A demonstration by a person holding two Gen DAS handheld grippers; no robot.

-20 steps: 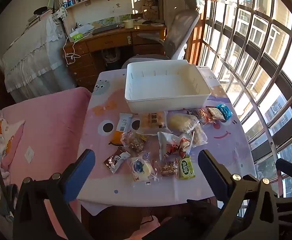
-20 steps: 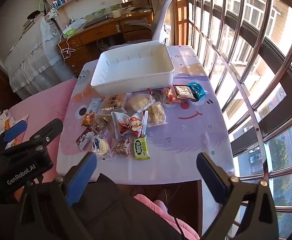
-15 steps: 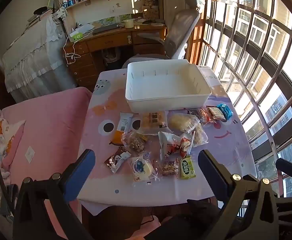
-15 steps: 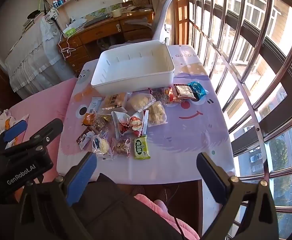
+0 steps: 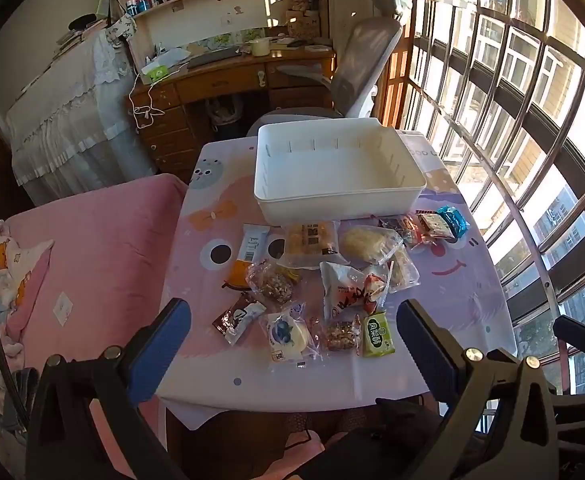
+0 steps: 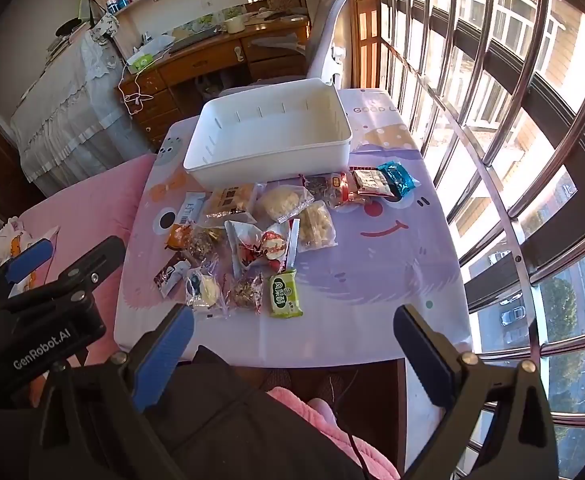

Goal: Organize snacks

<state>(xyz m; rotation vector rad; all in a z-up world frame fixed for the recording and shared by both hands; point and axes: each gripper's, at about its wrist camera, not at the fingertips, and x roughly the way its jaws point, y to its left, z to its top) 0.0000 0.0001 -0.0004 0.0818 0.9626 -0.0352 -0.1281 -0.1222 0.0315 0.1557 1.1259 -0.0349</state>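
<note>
Both claws hang above the near edge of the tabletop, tilted down. The left claw and the right claw gape wide with nothing between their fingers. The snacks lie in a loose cluster mid-tabletop, the rearmost touching the front wall of the empty white bin at the far edge. Bare cloth lies right of the cluster, toward the window bars.

Right gripper: jaws wide apart, holding nothing
Snack packets: scattered on surface ahead
White bin: beyond packets
</note>
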